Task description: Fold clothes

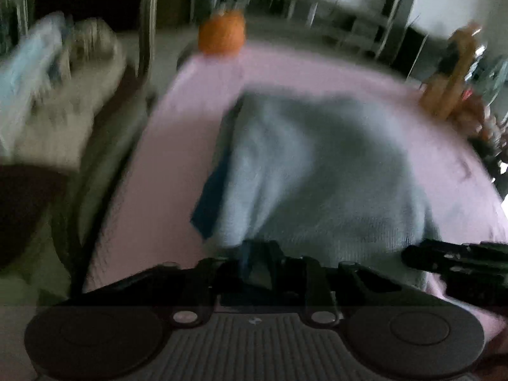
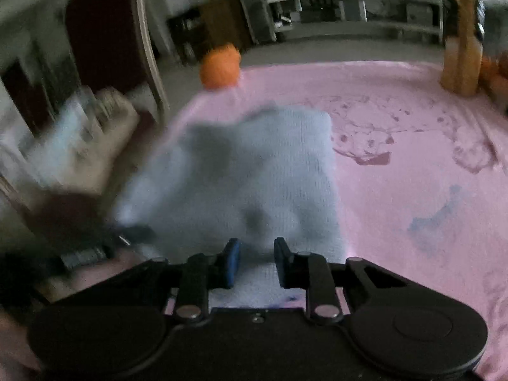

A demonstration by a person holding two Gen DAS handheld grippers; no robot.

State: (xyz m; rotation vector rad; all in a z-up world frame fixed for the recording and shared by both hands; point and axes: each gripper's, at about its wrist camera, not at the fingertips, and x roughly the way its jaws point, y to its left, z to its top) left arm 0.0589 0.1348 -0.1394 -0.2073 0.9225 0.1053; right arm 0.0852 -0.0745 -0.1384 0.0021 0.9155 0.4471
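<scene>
- Light-blue knit garment (image 2: 254, 171) sits on the pink sheet (image 2: 412, 190), toward its left side, already bunched into a rough rectangle, so we reckon at least one fold is in.
- Our right gripper (image 2: 255, 262) has its blue pads (image 2: 233, 262) set a little apart with the near hem of the knit lying between them. We can't quite tell if they're pinching the fabric or just straddling it.
- Our left gripper (image 1: 263, 270) is blurrier. Its fingers look nearly together with some cloth tucked between them at the near-left corner, so it seems to have hold of it.
- From the left camera, a dark-blue strip (image 1: 212, 190) pokes out along the left edge, so that side isn't tidy yet.
- What's left, we'd guess: lay the hem flat, smooth it, maybe one more fold.
- More clothes (image 2: 79, 139) sit piled off to the left, apparently waiting.
- Orange ball (image 2: 220, 66) sits at the far edge, well clear.
</scene>
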